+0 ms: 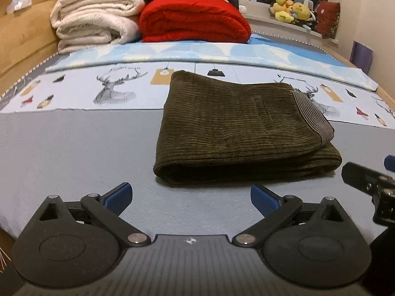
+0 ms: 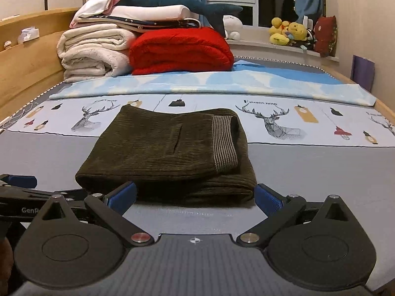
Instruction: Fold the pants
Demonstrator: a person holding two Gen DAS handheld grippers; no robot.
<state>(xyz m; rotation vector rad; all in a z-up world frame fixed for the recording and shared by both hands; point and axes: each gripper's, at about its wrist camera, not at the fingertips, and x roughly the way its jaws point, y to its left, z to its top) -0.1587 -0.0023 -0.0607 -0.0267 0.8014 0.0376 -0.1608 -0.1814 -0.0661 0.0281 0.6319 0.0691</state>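
Dark olive corduroy pants [image 1: 237, 128] lie folded into a thick rectangle on the grey bed sheet [image 1: 74, 153], a striped waistband showing at their right side. My left gripper [image 1: 190, 198] is open, short of the pants' near fold, nothing between its blue pads. In the right wrist view the same pants [image 2: 163, 148] lie just ahead of my right gripper [image 2: 195, 197], which is open wide with the near fold between and slightly beyond its fingertips, not pressed. The right gripper's finger [image 1: 363, 175] shows at the left view's right edge.
Folded cream blankets [image 1: 96, 22] and a red blanket [image 1: 195, 19] are stacked at the bed's far end. A deer-print cloth [image 1: 111, 91] and a light blue cover [image 1: 197, 54] lie across the bed. A wooden bed frame [image 1: 22, 37] runs along the left. Plush toys [image 2: 291, 33] sit on the windowsill.
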